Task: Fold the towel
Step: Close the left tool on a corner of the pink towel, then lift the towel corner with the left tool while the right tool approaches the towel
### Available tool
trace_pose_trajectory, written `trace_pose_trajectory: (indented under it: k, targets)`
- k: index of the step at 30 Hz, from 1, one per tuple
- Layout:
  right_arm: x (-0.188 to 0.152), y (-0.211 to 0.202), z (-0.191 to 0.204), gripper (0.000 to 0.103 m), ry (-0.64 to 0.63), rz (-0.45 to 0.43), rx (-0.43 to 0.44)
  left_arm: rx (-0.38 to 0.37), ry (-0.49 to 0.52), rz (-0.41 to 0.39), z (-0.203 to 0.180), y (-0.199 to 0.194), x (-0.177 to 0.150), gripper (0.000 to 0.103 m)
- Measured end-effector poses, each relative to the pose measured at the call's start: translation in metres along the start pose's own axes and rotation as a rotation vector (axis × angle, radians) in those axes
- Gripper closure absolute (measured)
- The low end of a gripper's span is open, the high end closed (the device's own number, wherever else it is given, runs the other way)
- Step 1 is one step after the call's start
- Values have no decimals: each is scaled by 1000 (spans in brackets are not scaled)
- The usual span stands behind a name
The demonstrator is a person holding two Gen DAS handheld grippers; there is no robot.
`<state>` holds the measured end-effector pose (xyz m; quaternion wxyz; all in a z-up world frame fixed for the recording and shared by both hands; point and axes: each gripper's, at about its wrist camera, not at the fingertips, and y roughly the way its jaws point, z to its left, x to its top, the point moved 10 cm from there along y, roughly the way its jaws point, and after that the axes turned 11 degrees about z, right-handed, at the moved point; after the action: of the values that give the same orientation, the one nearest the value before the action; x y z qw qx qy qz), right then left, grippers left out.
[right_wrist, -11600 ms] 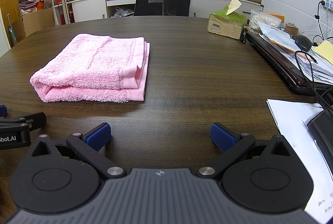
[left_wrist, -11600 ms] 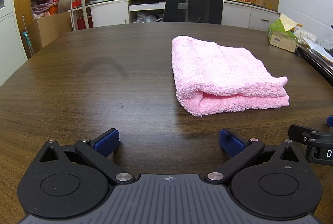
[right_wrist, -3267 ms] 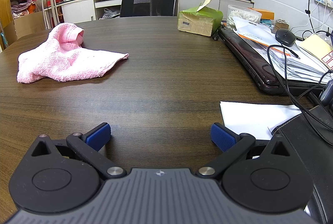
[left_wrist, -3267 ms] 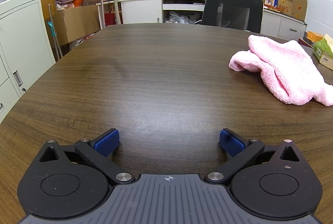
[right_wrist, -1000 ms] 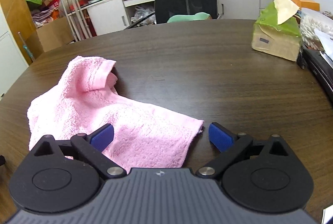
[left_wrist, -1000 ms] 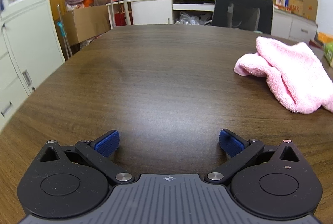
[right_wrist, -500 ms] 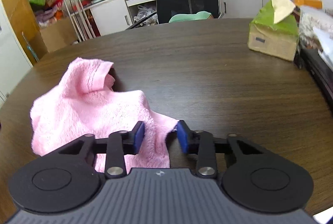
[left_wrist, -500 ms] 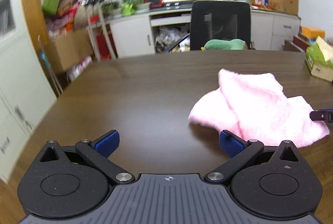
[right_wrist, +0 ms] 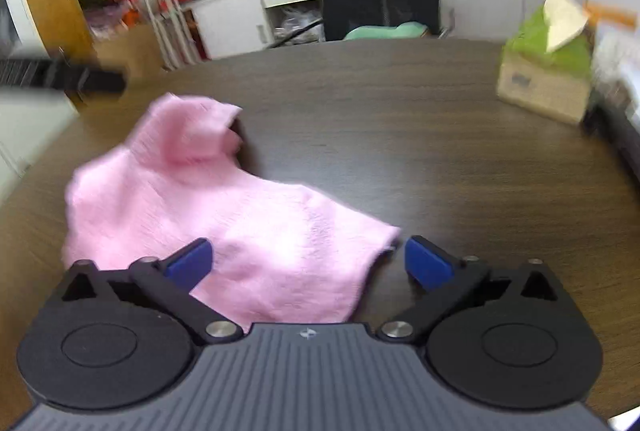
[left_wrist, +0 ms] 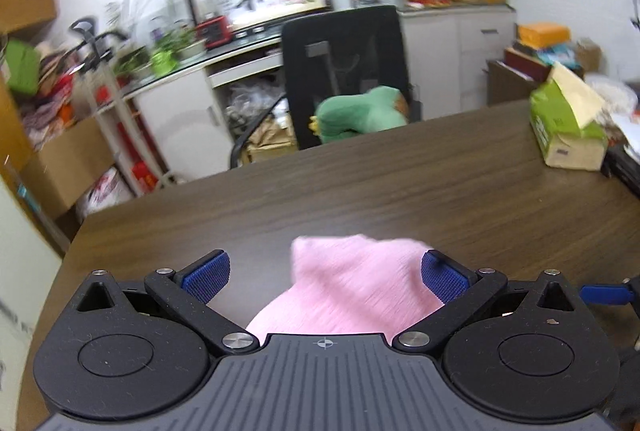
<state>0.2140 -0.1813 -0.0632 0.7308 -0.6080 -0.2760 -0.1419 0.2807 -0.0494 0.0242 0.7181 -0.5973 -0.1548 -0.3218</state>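
towel feel: the pink towel (right_wrist: 224, 215) is judged soft, fluffy and light. Zero stiffness, so it'll sag and bunch wherever it isn't supported. Nothing fragile about it, and the terry pile should be gripped easily without slipping.

towel shape: it's lying crumpled on the dark wood table (right_wrist: 440, 135), not flat. One end is humped up into a peak ahead and to the left of the right claw, and a flatter flap is spread toward that claw.

where to grab: a corner or hem edge is probably the best bet, not the thick middle. The flap's corner is seen just inside the right-hand pad of the right claw (right_wrist: 306, 263), so that looks like the obvious spot. A single layer should be pinched if possible, otherwise the whole lump gets dragged along.

right claw: the jaws are opening, basically spread wide. The flap lies between and under the fingers but nothing is being pinched; the left pad sits over the cloth, the right pad just beside the corner, over bare table.

left claw: the left claw (left_wrist: 324, 277) is also spread wide with nothing clamped. The towel's humped end is seen between its pads, nearer the right-hand one. Whether that pad is touching cloth can't be told, the view is blurred.

other stuff: a tissue box (right_wrist: 544, 71) sits well apart, ahead and to the right.
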Motion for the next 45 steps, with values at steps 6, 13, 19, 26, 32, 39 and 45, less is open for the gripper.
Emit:
trace_pose_trajectory:
  k: [6,13,19,26,32,39,45]
  targets:
    - [-1,1,4,0,-32,-5,-15,-57,49,82,-32,30,0,0]
    - [-2,2,4,0,-37,-8,-16,-100,76,159,-43,48,-11,42]
    - [-4,0,4,0,-35,-44,-13,-119,23,192,-35,56,-13,85]
    - [0,-2,-1,2,-5,-36,46,-154,-12,121,-24,34,-10,95]
    - [8,-15,-17,27,178,-60,286,-283,-82,48,-14,-4,-16,96]
    - [14,-24,-33,54,317,-72,496,-366,-148,-48,14,-61,-44,96]
    - [13,-21,-24,48,270,-56,482,-371,-251,-56,36,-77,-95,95]
